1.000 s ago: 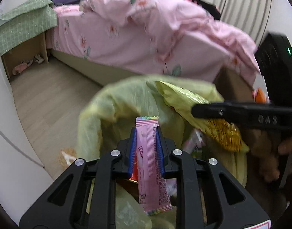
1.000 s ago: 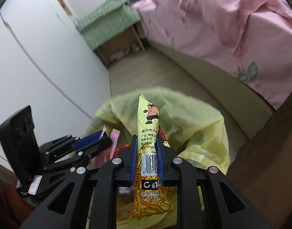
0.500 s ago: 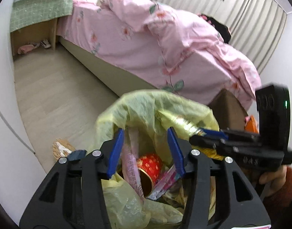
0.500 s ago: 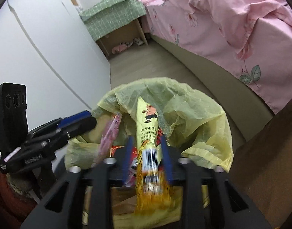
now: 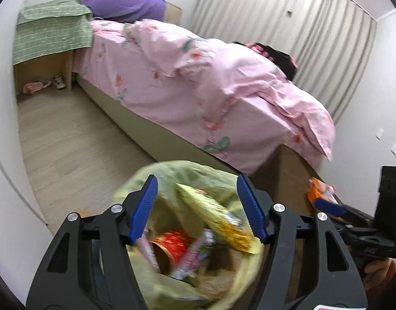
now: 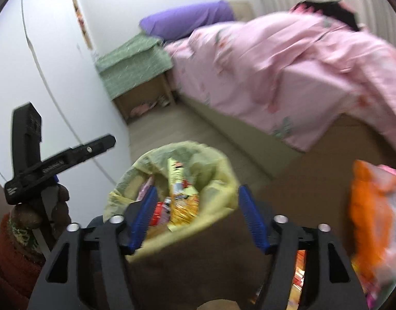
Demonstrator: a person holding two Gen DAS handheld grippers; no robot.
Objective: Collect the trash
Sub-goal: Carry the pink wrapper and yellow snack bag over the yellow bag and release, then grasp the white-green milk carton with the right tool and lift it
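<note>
A bin lined with a yellow-green bag point(image 5: 172, 170) stands on the floor under both grippers. Inside lie a yellow snack packet point(image 5: 218, 217), a pink stick wrapper point(image 5: 146, 250) and a red cup point(image 5: 169, 242). My left gripper point(image 5: 196, 178) hangs above the bag, its jaws opening with nothing between them. My right gripper point(image 6: 198, 190) is over the brown table edge just short of the bag point(image 6: 213, 160); its jaws are also opening, and the yellow packet point(image 6: 182, 201) sits loose in the bag. Each view shows the other gripper from the side: the right point(image 5: 317, 202), the left point(image 6: 107, 140).
An orange snack packet point(image 6: 371, 206) lies on the brown table point(image 6: 198, 263) to the right. A bed with a pink duvet point(image 5: 223, 77) fills the back. A green-covered bedside table point(image 5: 50, 36) stands at the far left, a white wardrobe point(image 6: 43, 64) runs along the left, and wood floor point(image 5: 68, 142) lies between.
Both grippers opened and let go: the pink stick wrapper and the yellow packet dropped into the bag. Both grippers then rose, and the right one drew back over the table.
</note>
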